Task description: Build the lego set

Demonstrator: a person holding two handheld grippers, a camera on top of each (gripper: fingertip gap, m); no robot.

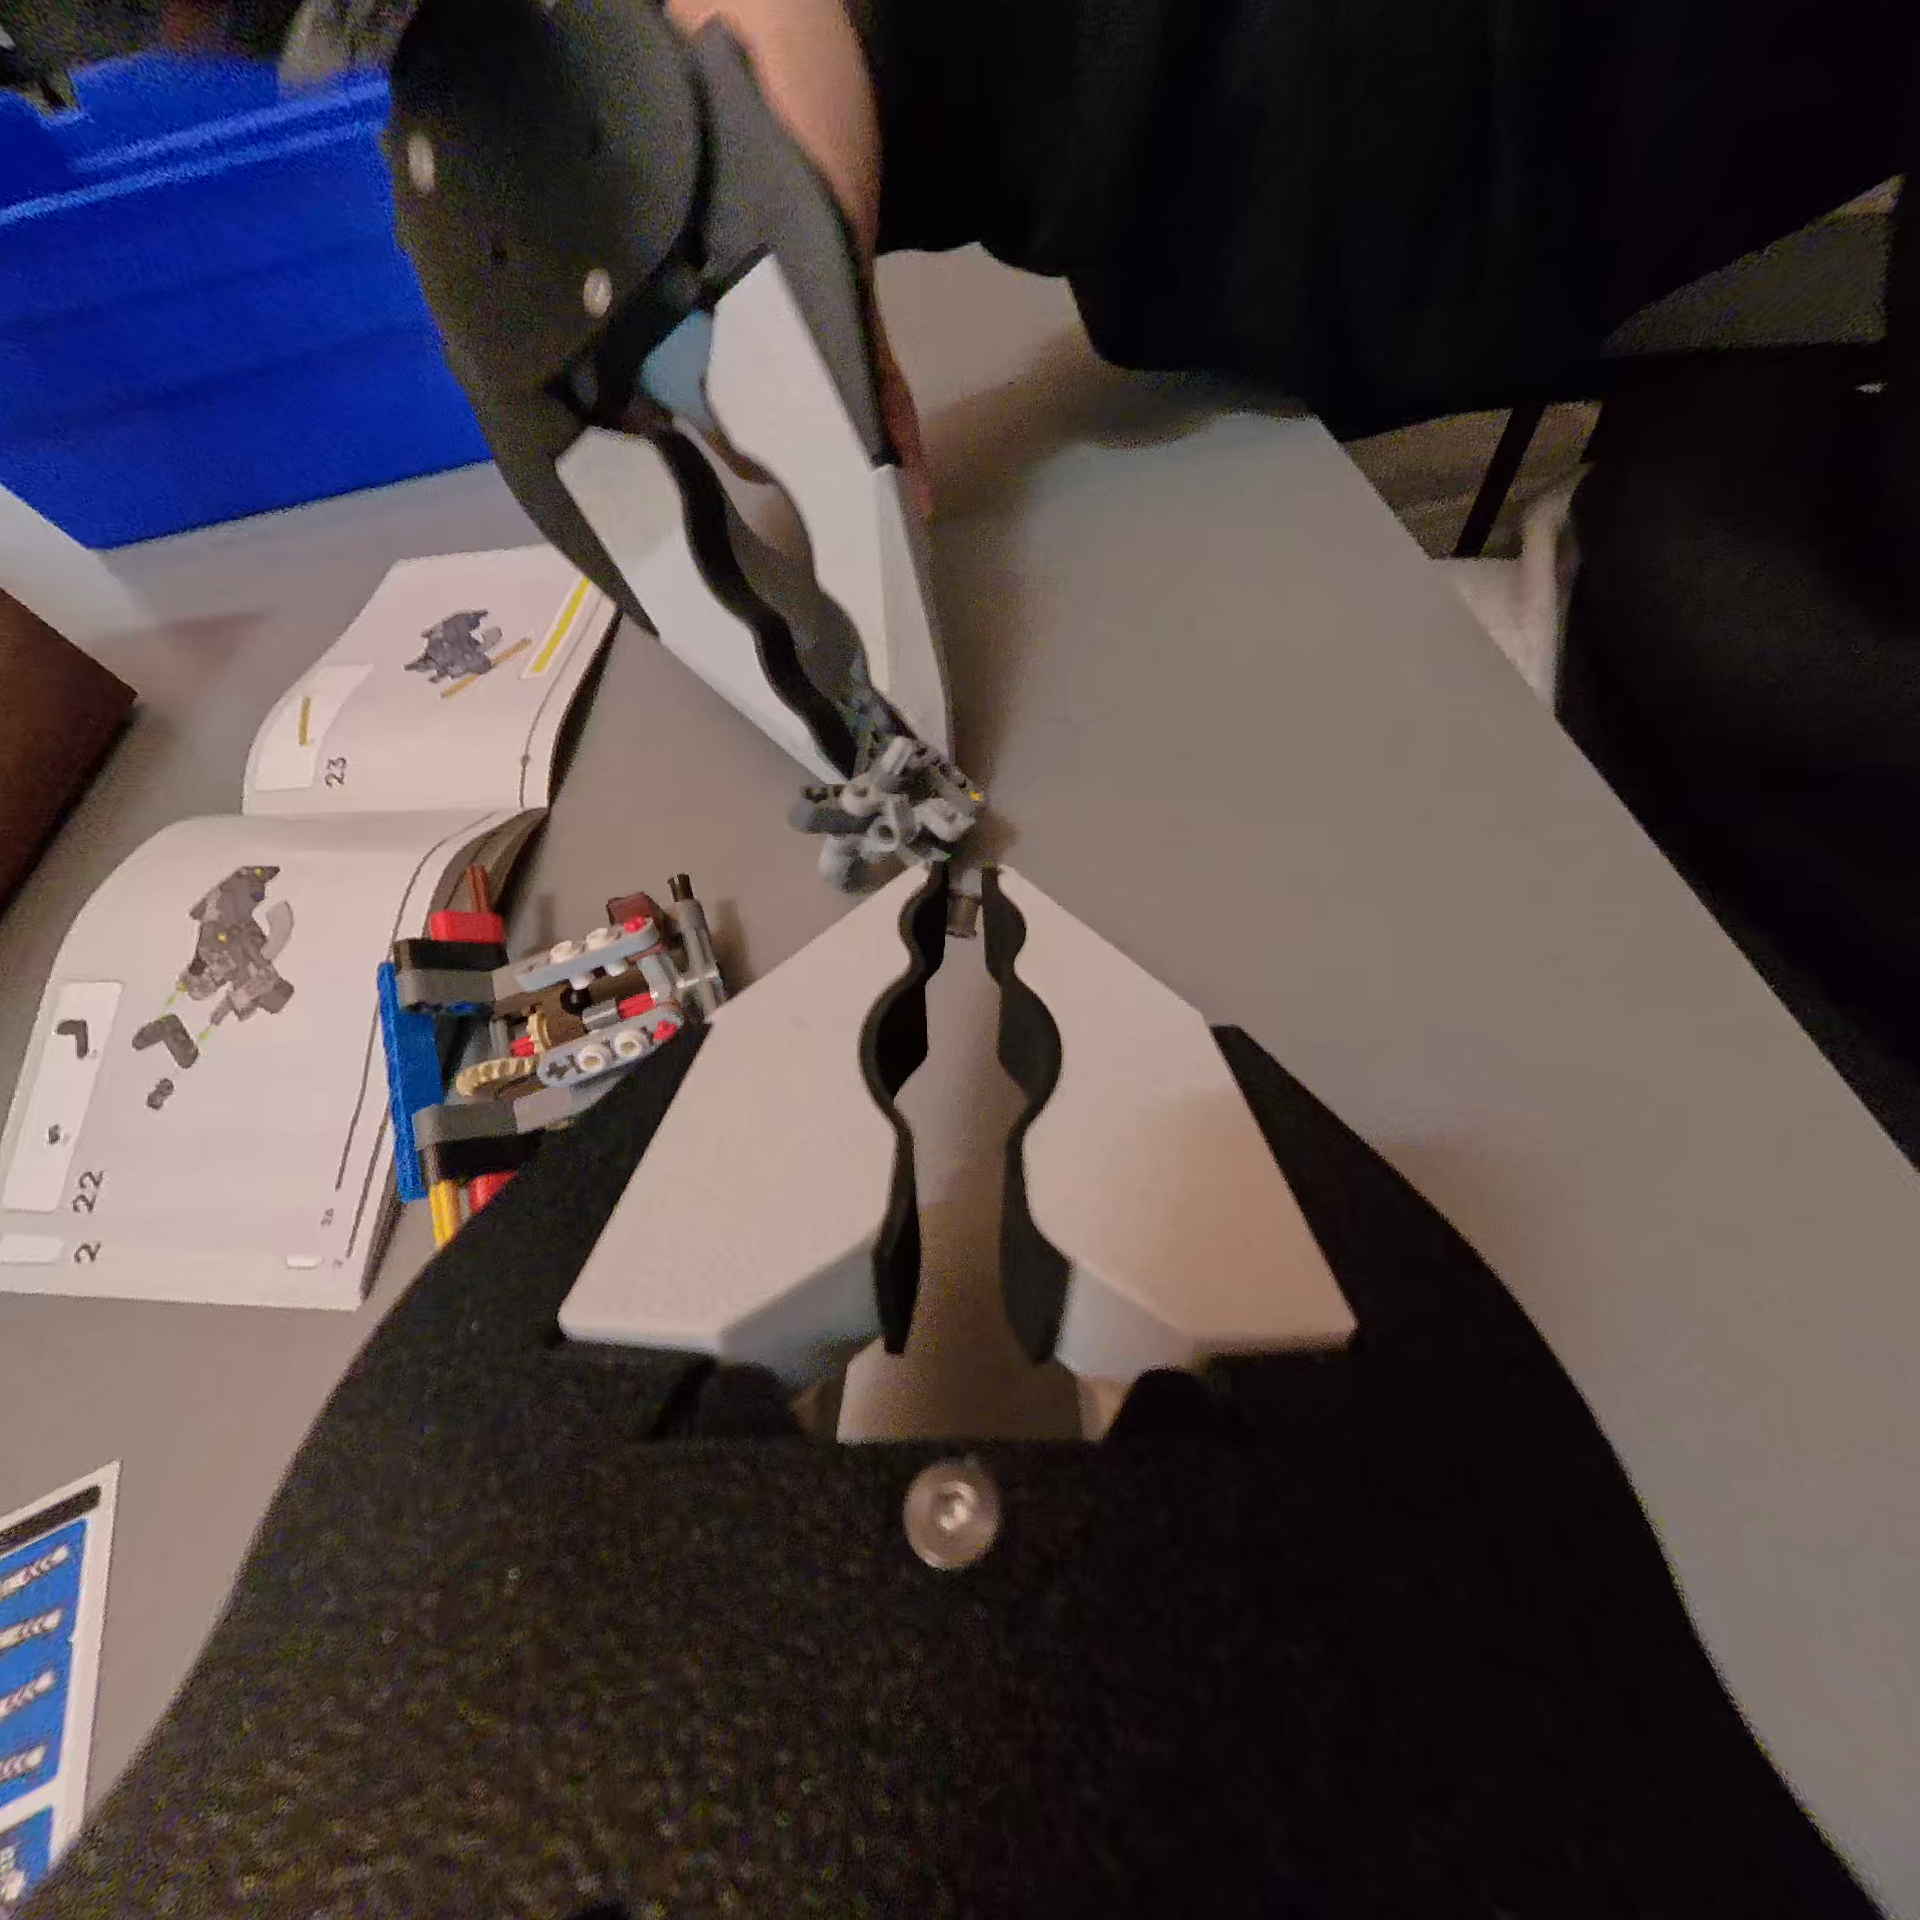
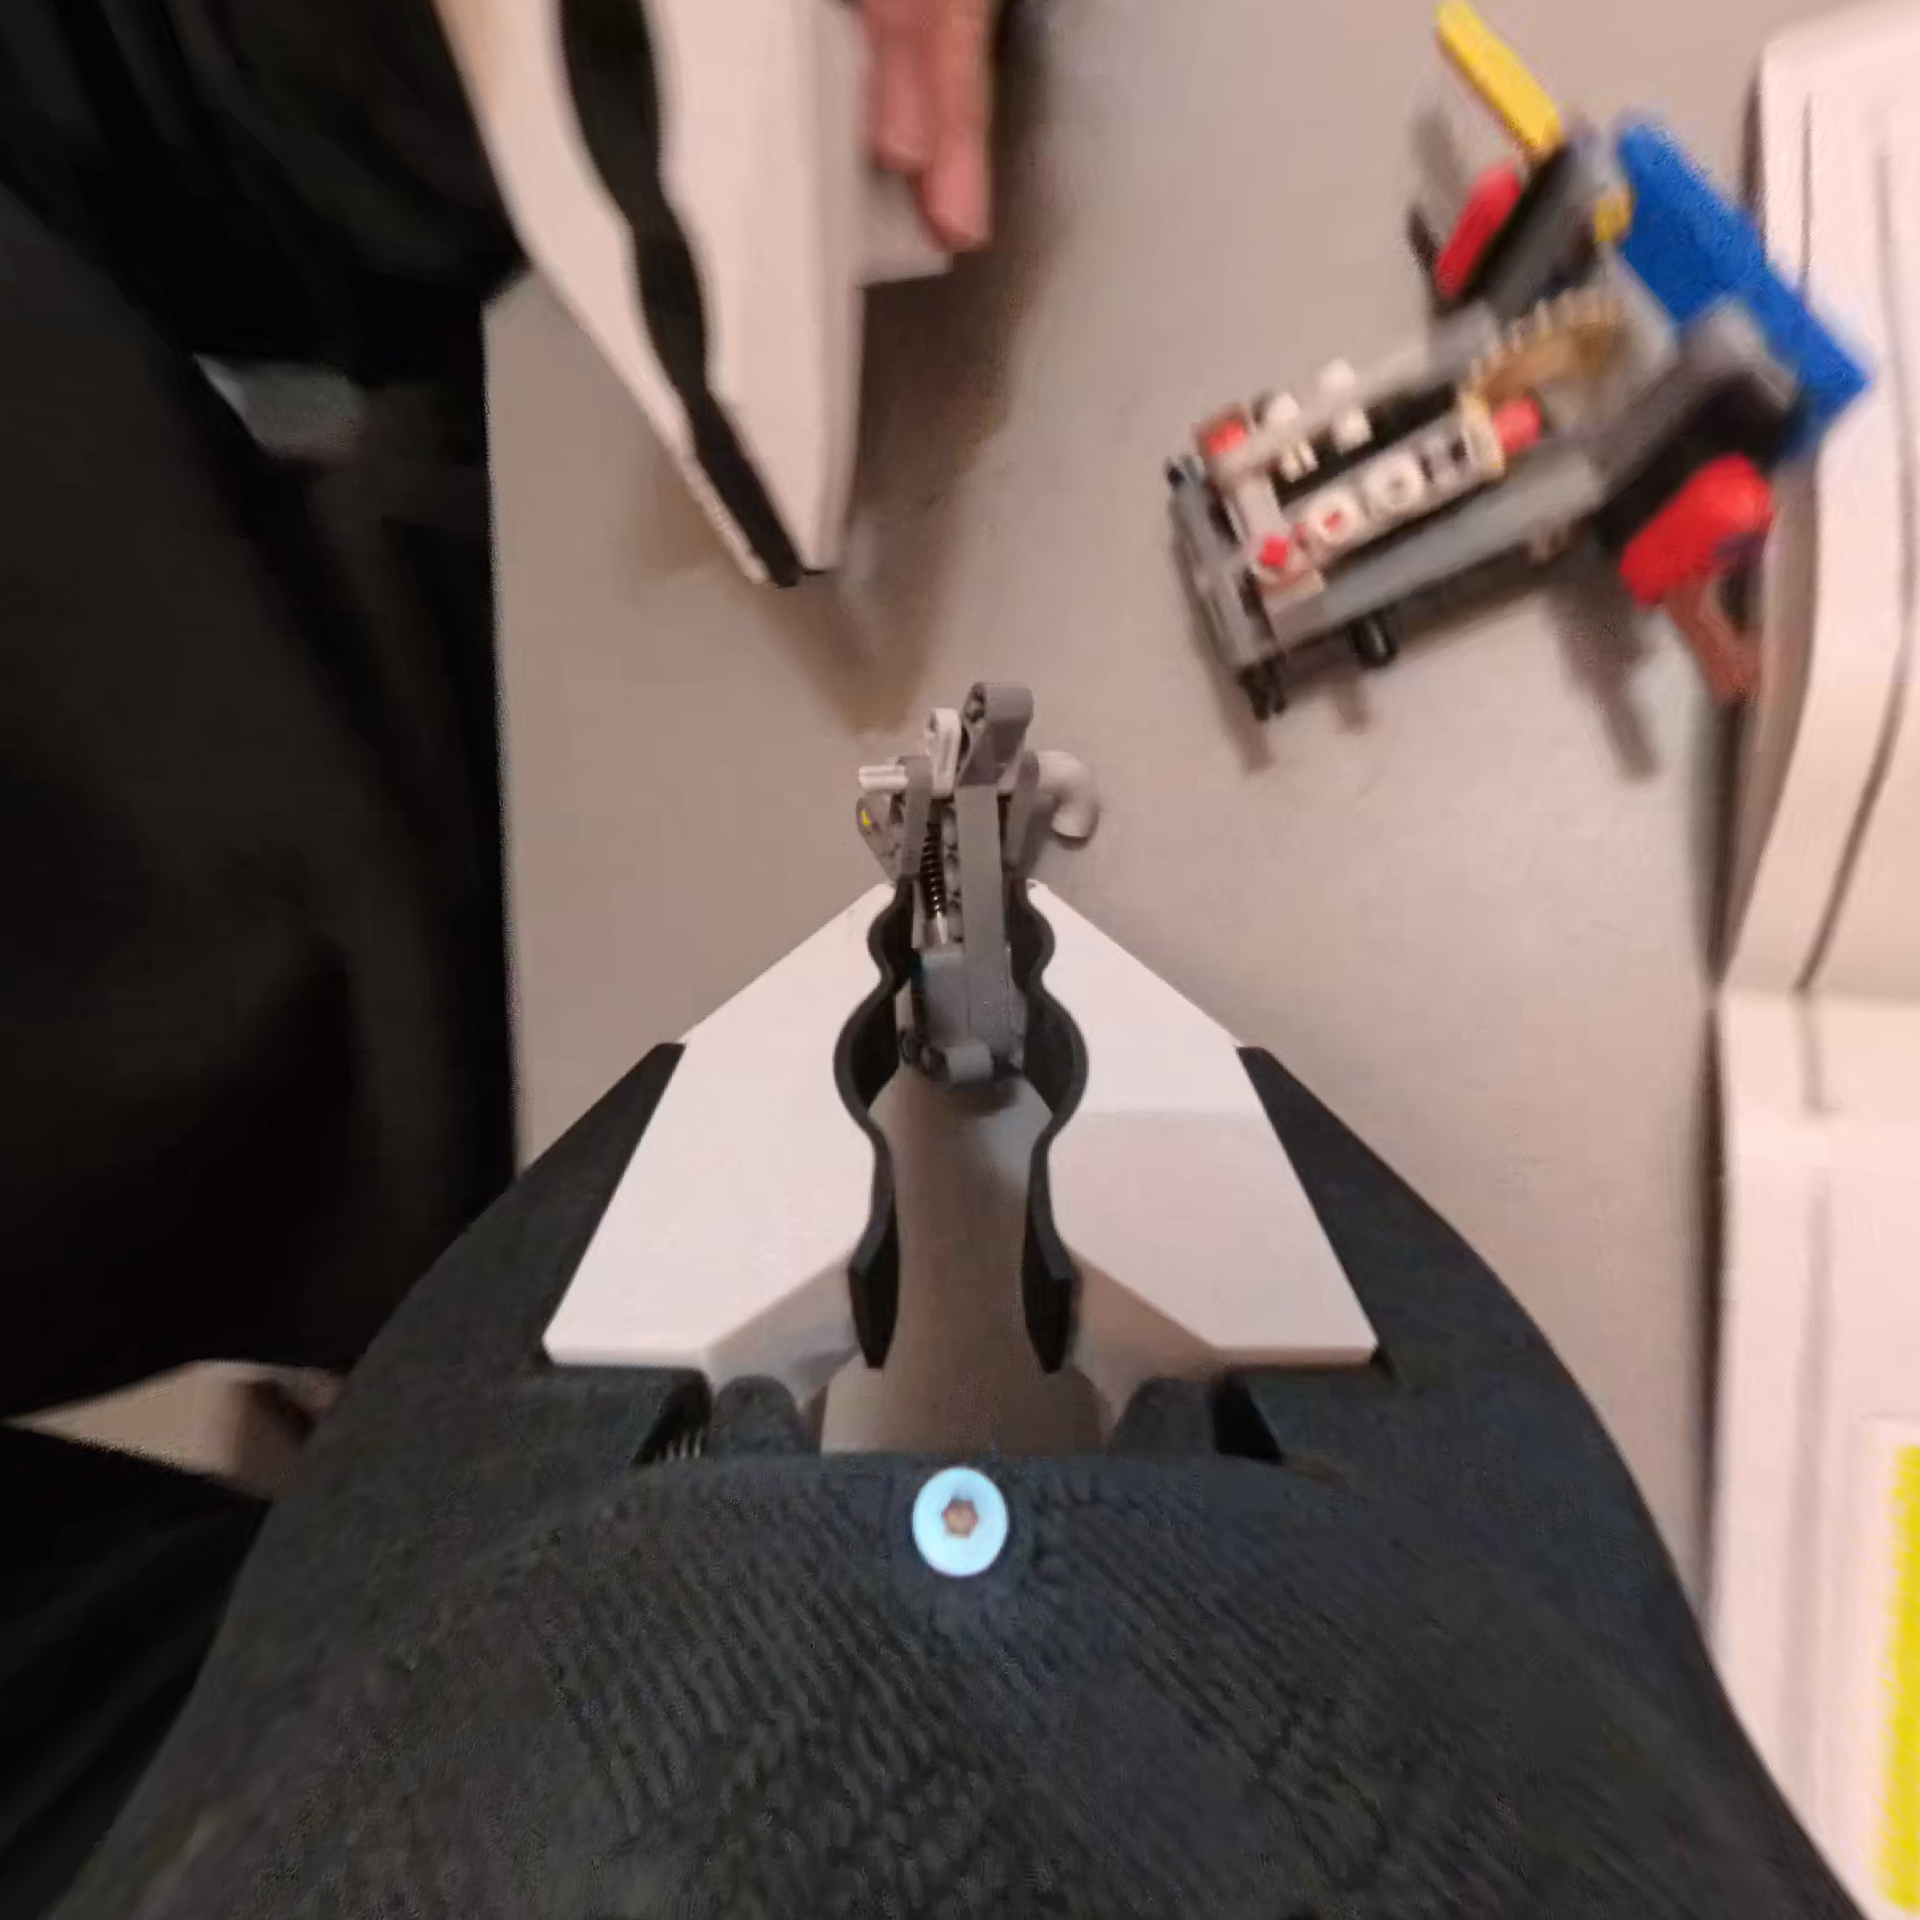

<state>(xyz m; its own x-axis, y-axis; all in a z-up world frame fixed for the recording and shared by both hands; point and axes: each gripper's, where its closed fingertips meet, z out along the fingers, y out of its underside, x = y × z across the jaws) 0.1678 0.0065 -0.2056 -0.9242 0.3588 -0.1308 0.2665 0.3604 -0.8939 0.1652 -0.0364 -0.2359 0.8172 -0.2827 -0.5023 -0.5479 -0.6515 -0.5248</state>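
Observation:
My right gripper (image 2: 961,909) is shut on a small grey lego assembly (image 2: 971,831) with a spring and light grey pins, which sticks out past its fingertips. In the left wrist view the right gripper (image 1: 888,743) comes in from the upper left with that assembly (image 1: 894,816) at its tip. My left gripper (image 1: 964,883) is closed on a small dark pin (image 1: 962,912), just below the assembly and almost touching it. In the right wrist view the left gripper (image 2: 790,556) is blurred at the upper left.
A larger lego build (image 1: 540,1029) in grey, blue, red and yellow lies on the grey table (image 1: 1299,831), also in the right wrist view (image 2: 1507,488). An open instruction booklet (image 1: 239,997) lies left of it. A blue bin (image 1: 208,312) stands behind. A sticker sheet (image 1: 42,1662) lies at the near left.

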